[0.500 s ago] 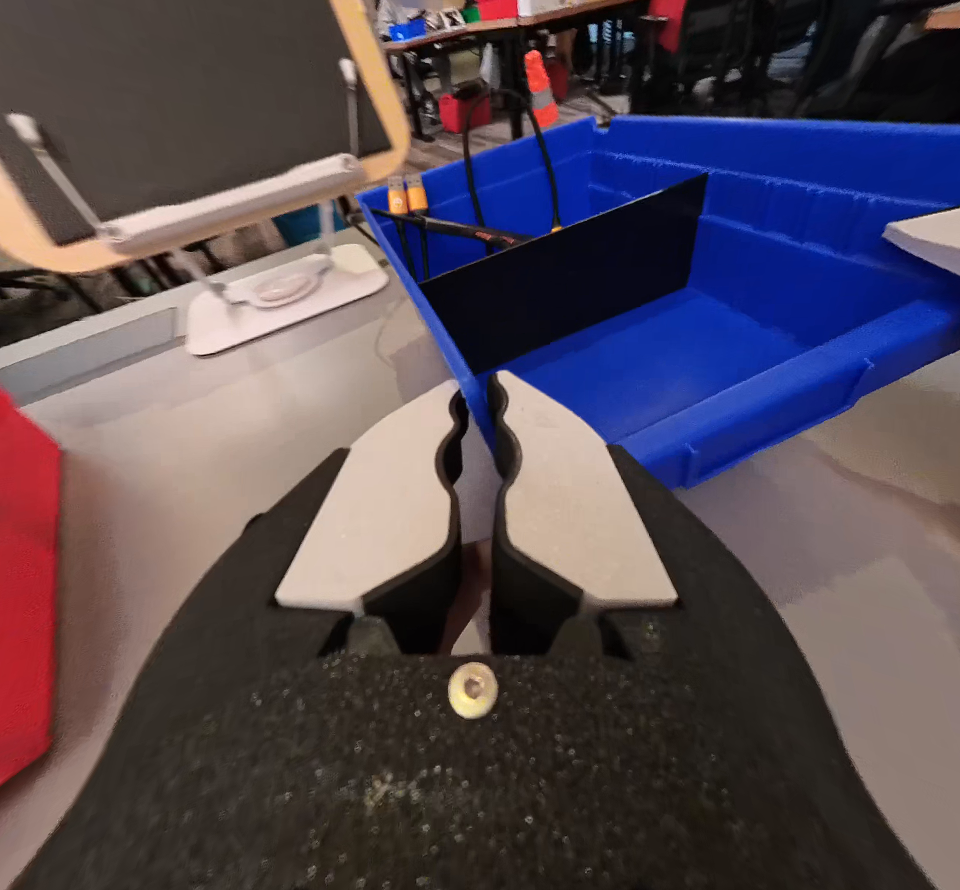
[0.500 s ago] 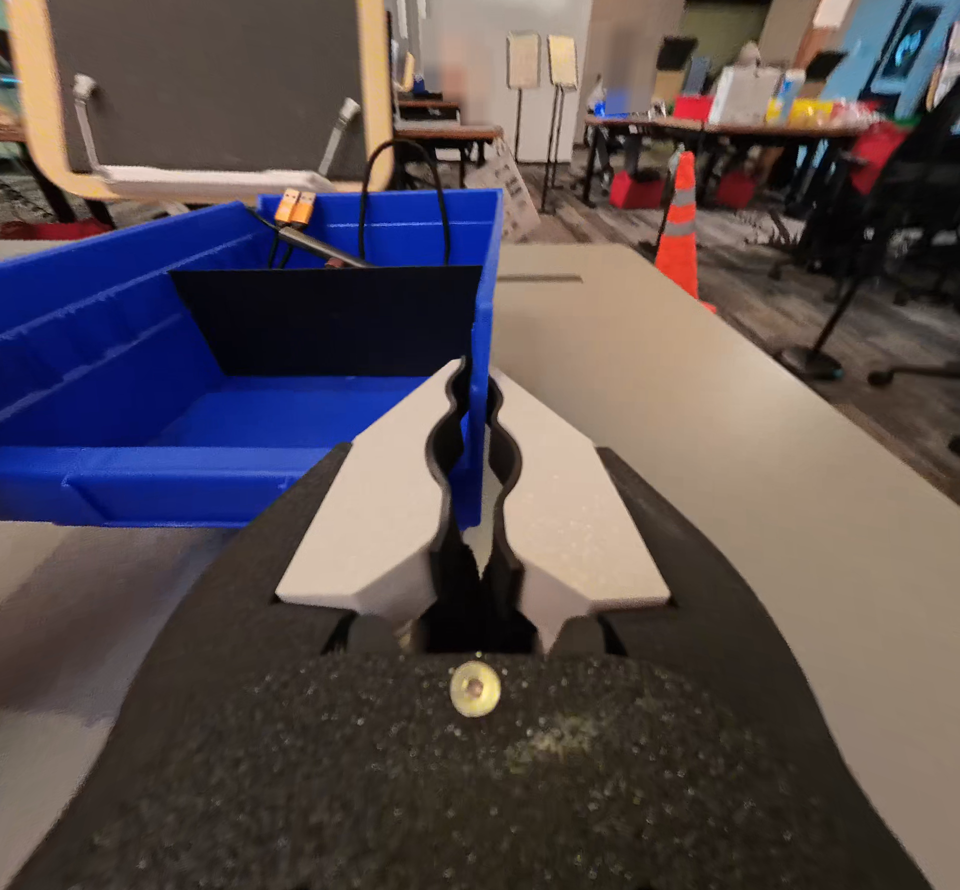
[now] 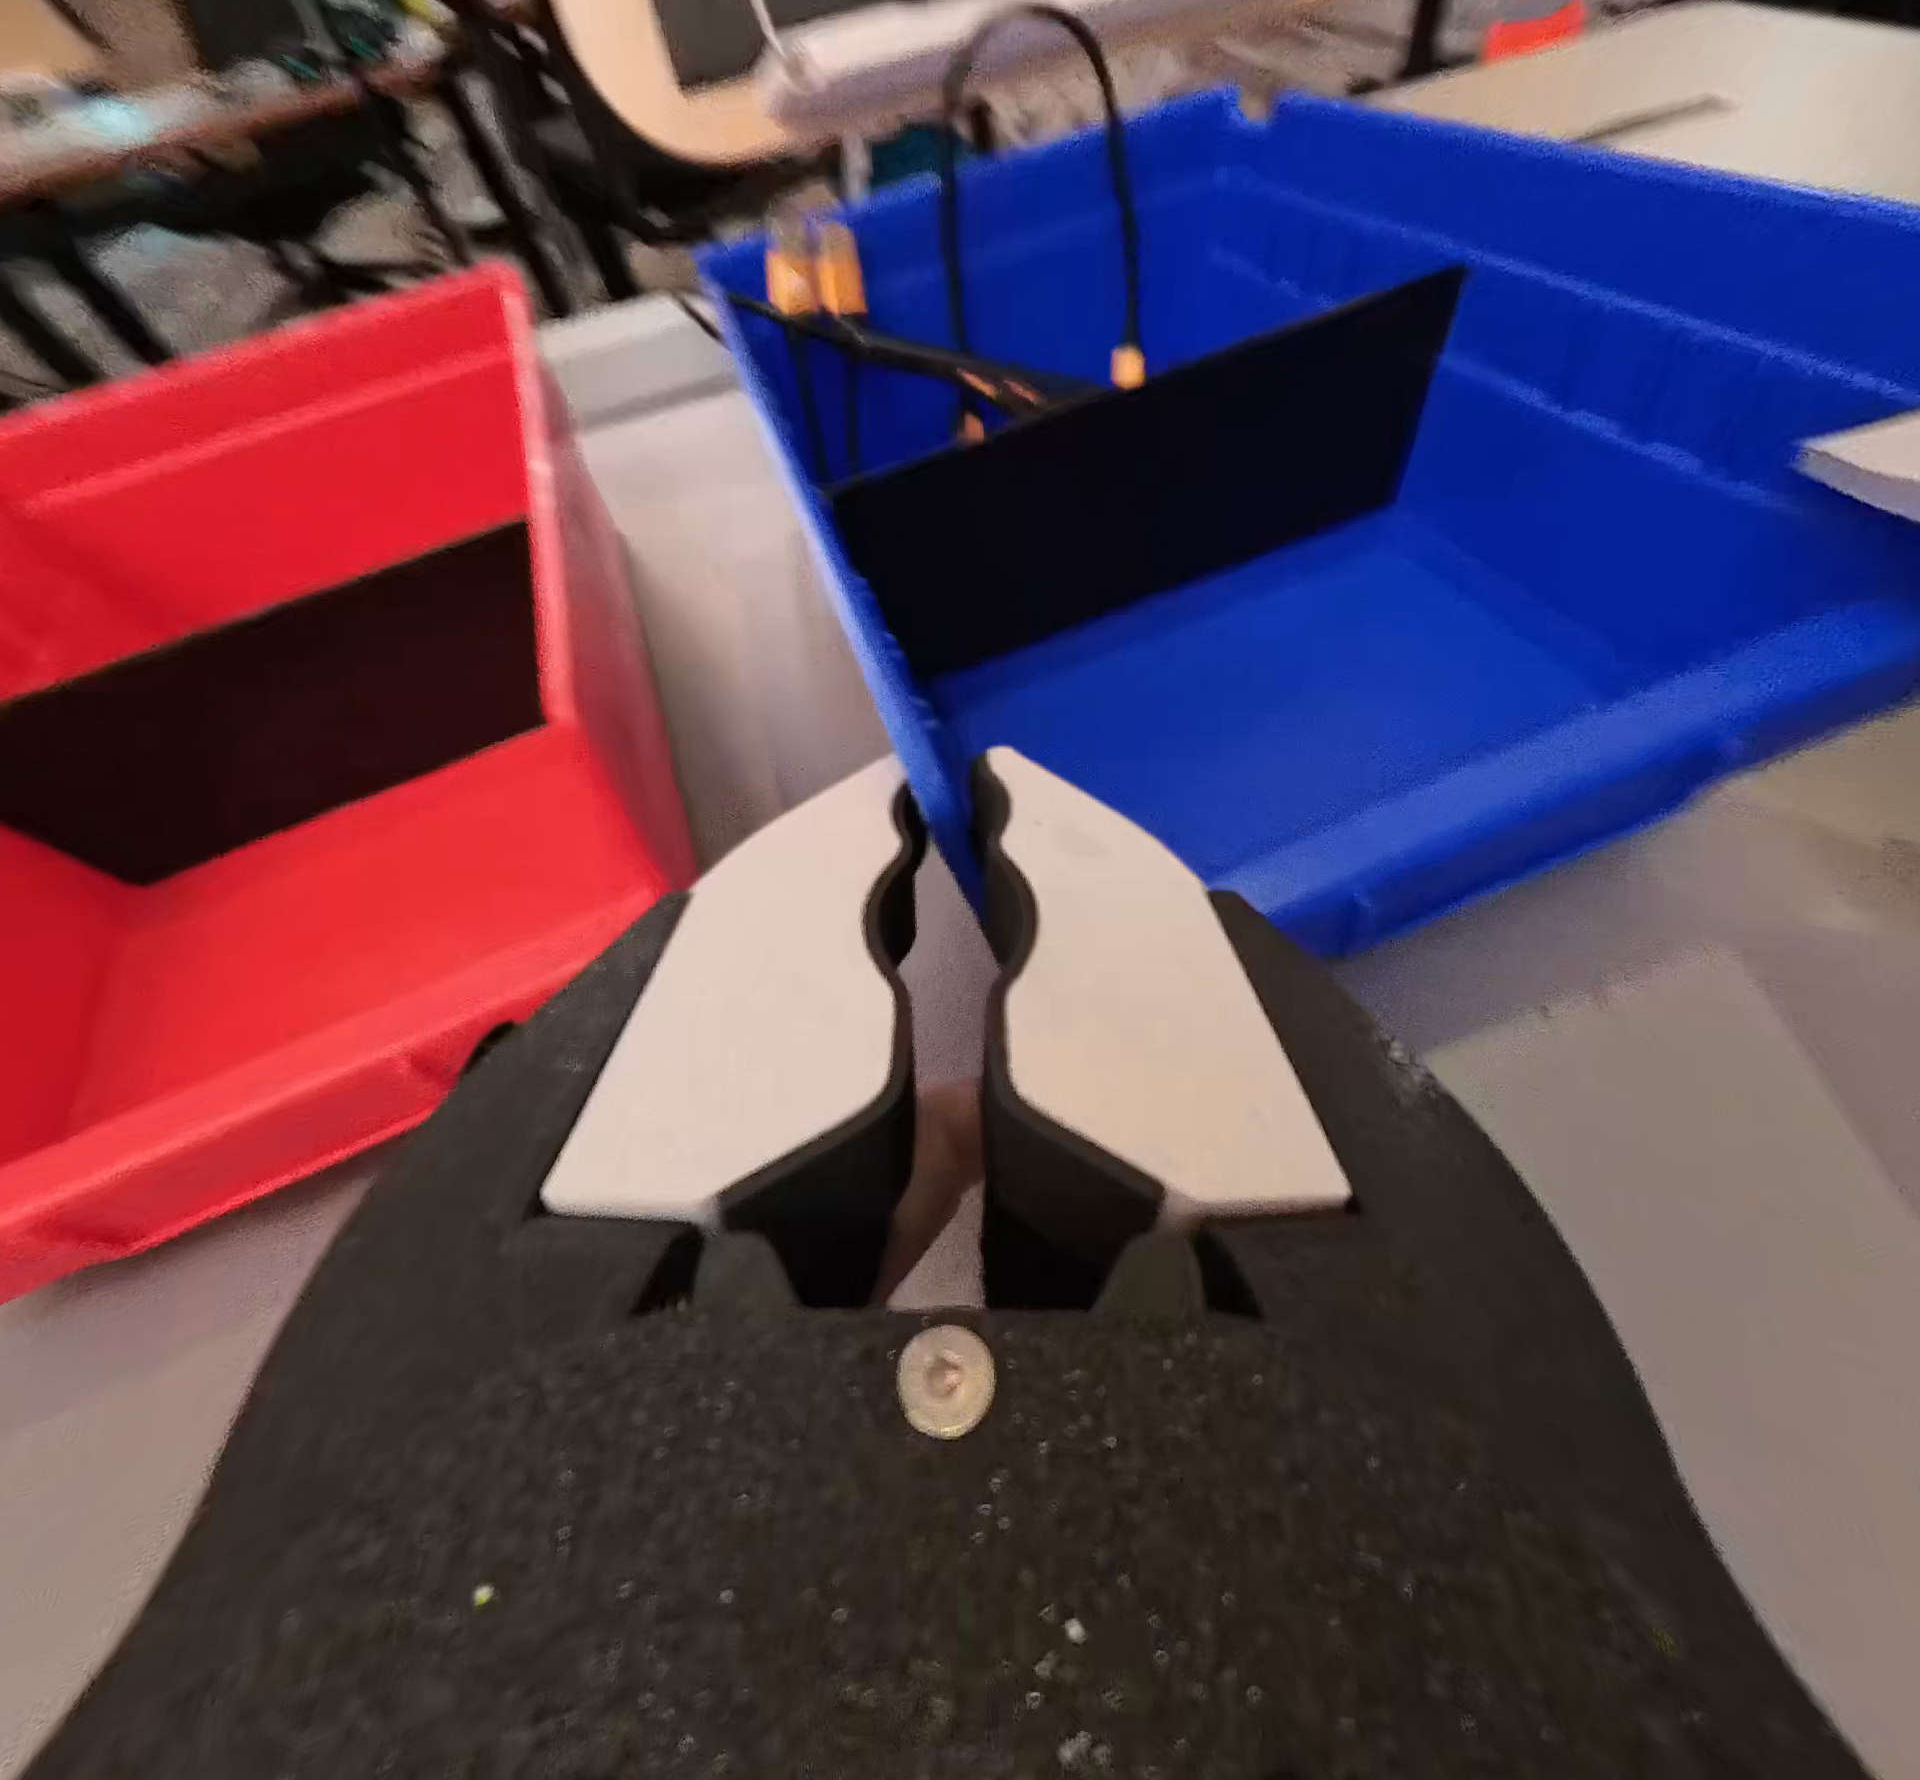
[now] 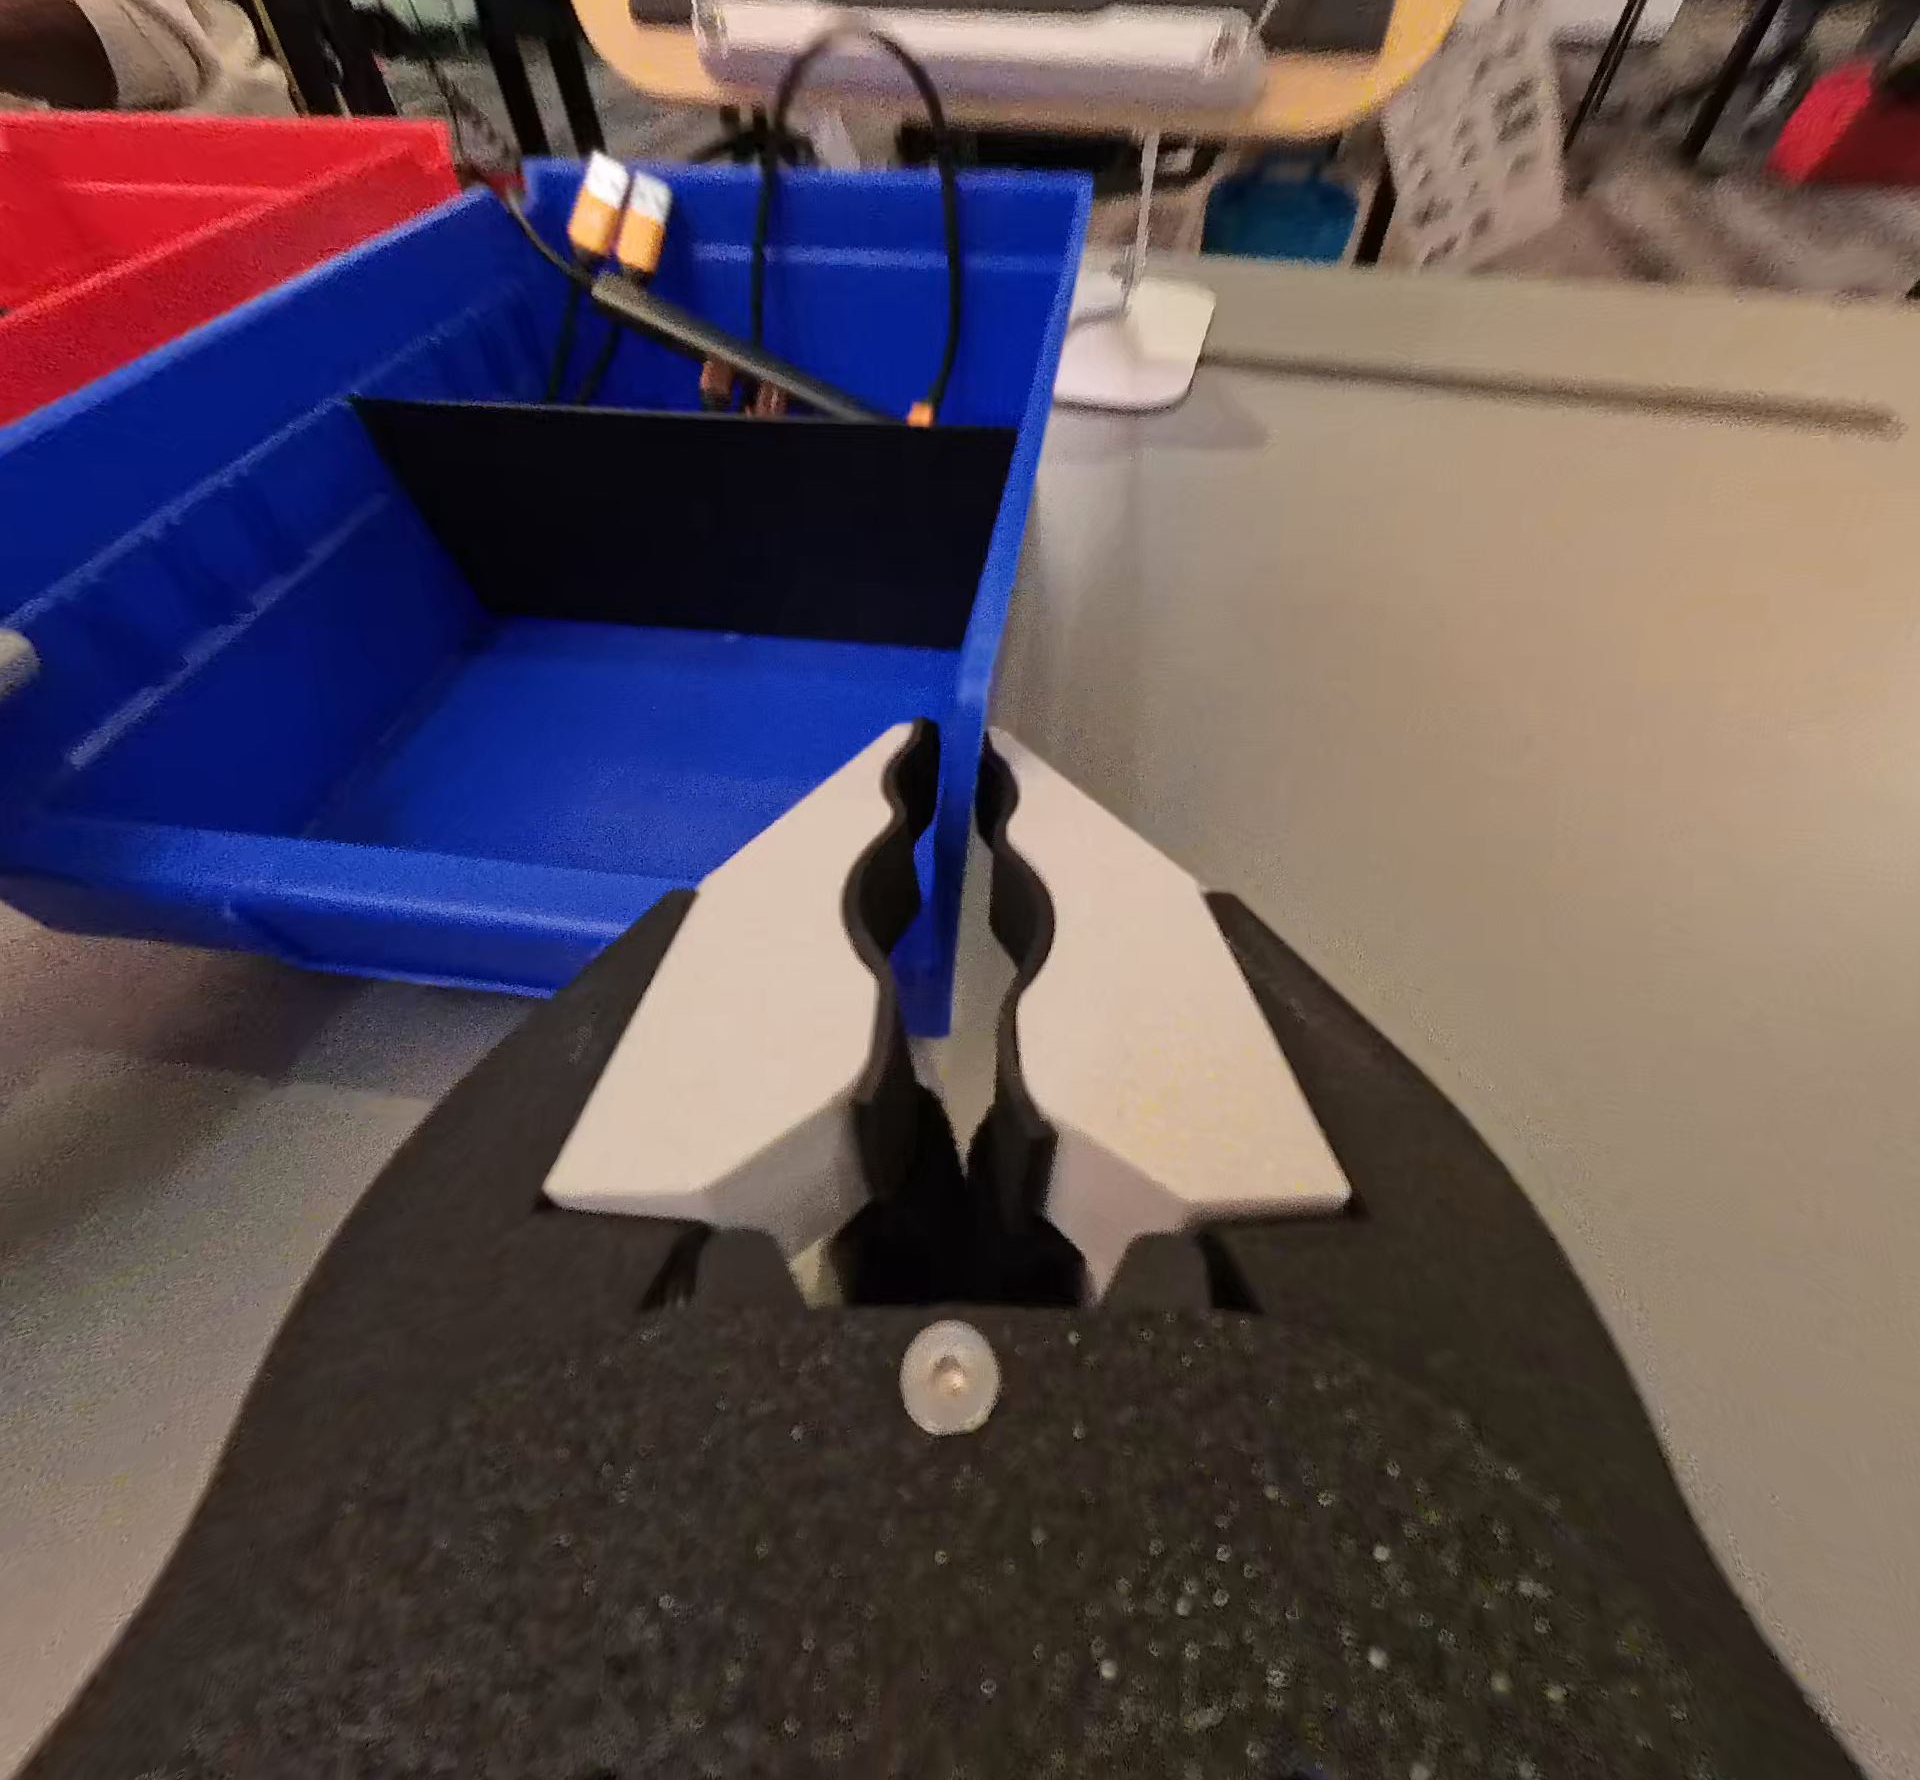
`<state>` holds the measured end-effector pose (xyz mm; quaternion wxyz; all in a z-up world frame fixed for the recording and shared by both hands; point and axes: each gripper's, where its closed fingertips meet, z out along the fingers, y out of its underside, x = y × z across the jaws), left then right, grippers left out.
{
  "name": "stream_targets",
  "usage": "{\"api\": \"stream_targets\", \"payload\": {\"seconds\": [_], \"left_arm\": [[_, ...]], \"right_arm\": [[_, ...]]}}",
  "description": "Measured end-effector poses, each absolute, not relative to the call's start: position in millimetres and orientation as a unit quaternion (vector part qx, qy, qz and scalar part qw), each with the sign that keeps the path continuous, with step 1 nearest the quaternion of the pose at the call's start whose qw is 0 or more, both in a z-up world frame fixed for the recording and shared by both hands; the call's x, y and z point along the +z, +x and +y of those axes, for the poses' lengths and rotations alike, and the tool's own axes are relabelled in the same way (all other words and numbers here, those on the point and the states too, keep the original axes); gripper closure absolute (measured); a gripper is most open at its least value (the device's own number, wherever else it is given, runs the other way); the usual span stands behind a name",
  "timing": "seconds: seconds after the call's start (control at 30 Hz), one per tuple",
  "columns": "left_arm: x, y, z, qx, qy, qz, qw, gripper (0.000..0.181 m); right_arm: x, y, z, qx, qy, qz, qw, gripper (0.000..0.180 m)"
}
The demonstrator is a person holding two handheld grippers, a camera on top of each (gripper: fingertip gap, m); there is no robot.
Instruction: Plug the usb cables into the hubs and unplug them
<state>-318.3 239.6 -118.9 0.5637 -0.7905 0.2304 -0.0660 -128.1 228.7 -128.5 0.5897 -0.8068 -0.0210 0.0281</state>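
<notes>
Both tools were empty: the left tool (image 3: pixel 948 795) and right tool (image 4: pixel 951 743) each had fingers nearly together. The usb cables (image 4: pixel 940 192) and hub (image 4: pixel 727 343) lay ahead in the blue bin (image 4: pixel 218 878), behind its divider (image 4: pixel 675 515). I judged nothing yet handled.

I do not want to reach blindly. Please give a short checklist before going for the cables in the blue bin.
1. Left gripper empty: ok.
2. Right gripper empty: ok.
3. USB cables visible behind black divider in blue bin: ok.
4. Hub ports visible: cannot tell, blurred.
5. Jaws wide enough for a plug: not ok, nearly closed.
6. Near compartment free of obstacles: ok.
</notes>
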Motion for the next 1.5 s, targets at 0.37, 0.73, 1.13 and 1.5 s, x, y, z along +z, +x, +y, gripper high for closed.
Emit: {"api": "stream_targets", "payload": {"seconds": [0.37,0.73,1.13,1.5], "left_arm": [[-46.4,-510.4,234.3,-0.112,-0.750,0.078,0.648,0.149],[-122.8,-584.8,309.9,-0.013,-0.840,0.068,0.538,0.158],[-127.4,-583.5,225.6,-0.058,-0.848,-0.003,0.526,0.176],[-67.3,-569.5,185.2,0.030,-0.792,0.043,0.608,0.177]], "right_arm": [[-67.6,-144.7,188.4,0.022,-0.740,-0.126,0.660,0.151],[-111.8,-345.2,164.7,0.156,-0.756,-0.295,0.563,0.149],[-127.1,-388.2,235.9,0.164,-0.805,-0.116,0.558,0.142],[-76.6,-385.1,241.0,0.129,-0.781,-0.112,0.601,0.177]]}}
